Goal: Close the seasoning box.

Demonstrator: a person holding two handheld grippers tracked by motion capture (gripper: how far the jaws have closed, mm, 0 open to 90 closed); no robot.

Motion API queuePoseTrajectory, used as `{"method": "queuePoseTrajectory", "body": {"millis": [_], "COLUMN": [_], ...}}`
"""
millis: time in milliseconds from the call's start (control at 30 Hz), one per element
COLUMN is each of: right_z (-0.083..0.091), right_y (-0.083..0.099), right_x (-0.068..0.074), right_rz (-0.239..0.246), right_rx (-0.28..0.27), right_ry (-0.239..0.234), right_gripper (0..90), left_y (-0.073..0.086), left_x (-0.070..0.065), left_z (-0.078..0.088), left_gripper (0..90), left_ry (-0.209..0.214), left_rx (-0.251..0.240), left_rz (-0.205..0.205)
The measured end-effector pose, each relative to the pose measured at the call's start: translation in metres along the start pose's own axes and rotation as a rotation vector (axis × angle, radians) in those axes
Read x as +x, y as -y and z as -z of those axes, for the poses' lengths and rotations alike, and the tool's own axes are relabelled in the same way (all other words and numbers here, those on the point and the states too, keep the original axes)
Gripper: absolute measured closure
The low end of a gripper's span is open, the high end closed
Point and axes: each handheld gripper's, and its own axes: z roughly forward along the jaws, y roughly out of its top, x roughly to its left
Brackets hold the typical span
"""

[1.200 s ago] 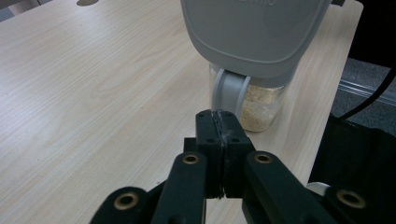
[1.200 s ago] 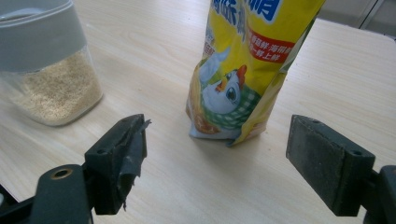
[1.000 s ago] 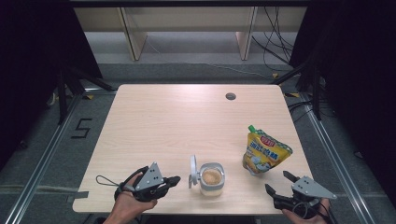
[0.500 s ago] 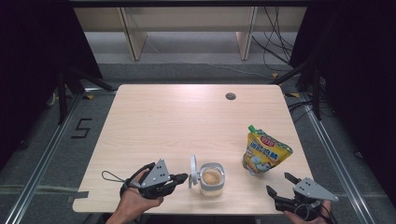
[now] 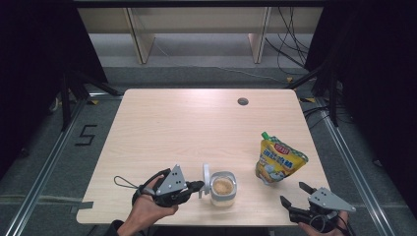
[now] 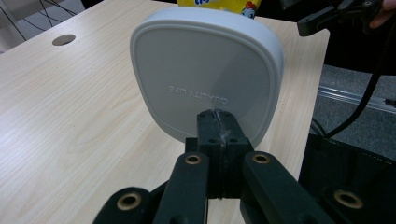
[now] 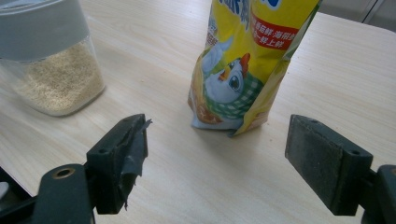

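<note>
The table (image 5: 187, 128) was topped with pale wood-grain laminate of a smooth, matt finish, and the lid (image 6: 205, 74) was moulded in smooth, satin grey plastic with faint embossed lettering. The container (image 7: 51, 70) was made of clear glossy plastic with a matt grey collar, a fine beige granular content being seen through it. The pouch (image 7: 247, 60) was formed of glossy printed yellow film, while the right gripper (image 7: 217, 163) was faced with rough, dull black pads, one of them covered in frayed black tape.

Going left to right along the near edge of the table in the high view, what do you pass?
Left tool, shut → upright lid → container of beige grains → yellow pouch → right tool, open.
</note>
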Motion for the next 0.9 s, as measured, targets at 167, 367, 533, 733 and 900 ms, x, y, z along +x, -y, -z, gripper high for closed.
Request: {"method": "queuePoseTrajectory", "body": {"millis": [167,367,533,733,900], "right_z": [0.000,-0.001,-0.001,-0.001,-0.001], "right_y": [0.000,0.000,0.000,0.000,0.000], "right_x": [0.001,0.001,0.001,-0.001,0.000], "right_rz": [-0.017,-0.009,-0.011,0.009,0.007], "right_rx": [0.013,0.009,0.018,0.005,0.006], "right_ry": [-0.015,-0.021,-0.016,-0.009,-0.012], "right_gripper": [22.2,22.3,22.2,22.3,22.3], "left_y": [-0.003,-0.006,-0.009,-0.011,-0.007], "left_x": [-0.002,-0.004,-0.002,-0.003,-0.002], "left_z": [-0.005,-0.014,-0.016,-0.010,-0.004], "left_gripper": [89.0,89.0,88.9,87.6,84.2], "left_ry": [0.003,0.019,0.028,0.015,0.012], "left_rx": [0.003,0.009,0.008,-0.015,-0.021], "left_rz": [-0.011,-0.020,-0.038,-0.018,0.008]}}
